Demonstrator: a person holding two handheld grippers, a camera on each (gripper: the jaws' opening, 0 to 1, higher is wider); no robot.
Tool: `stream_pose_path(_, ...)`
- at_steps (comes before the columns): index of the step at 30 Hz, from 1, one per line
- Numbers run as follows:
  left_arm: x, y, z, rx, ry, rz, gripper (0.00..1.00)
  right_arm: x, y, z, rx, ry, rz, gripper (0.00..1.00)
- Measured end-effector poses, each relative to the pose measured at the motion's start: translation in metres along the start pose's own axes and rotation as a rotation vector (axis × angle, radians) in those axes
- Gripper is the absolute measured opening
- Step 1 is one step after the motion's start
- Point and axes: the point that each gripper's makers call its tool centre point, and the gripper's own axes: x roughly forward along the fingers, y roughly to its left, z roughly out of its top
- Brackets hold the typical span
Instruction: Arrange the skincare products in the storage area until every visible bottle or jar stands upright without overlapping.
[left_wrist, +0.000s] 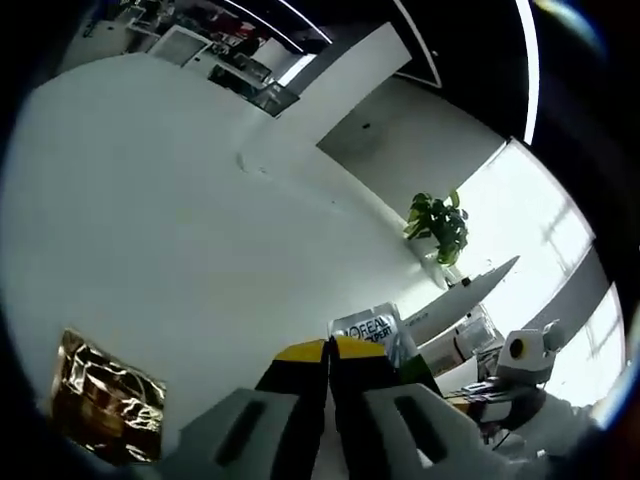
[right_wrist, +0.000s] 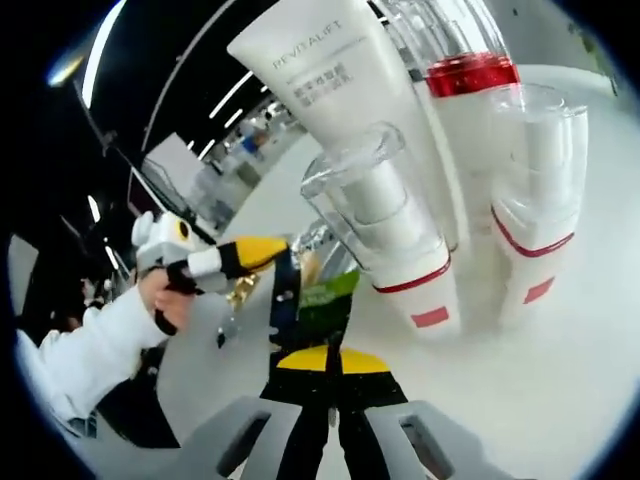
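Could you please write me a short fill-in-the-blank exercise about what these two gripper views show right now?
1. The large white tube carries the printed word ____.
2. The two pump bottles have clear caps and ____ bands.
3. The right gripper has its yellow-tipped jaws ____.
4. Beside the bright window stands a green ____.

Missing words: REVITALIFT; red; shut; plant.

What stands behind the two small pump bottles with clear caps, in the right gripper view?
Behind the two small pump bottles stands a tall white tube marked REVITALIFT, and beside it a bottle with a red band. The bottles in front cover their lower parts.
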Motion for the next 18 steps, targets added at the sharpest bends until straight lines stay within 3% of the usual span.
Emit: stream_pose_path(18,0.014,0.015,-0.004,0.029,0.033,0.031,0.00,0.010,-0.013,-0.001,-0.118,0.025,-0.025,0.00)
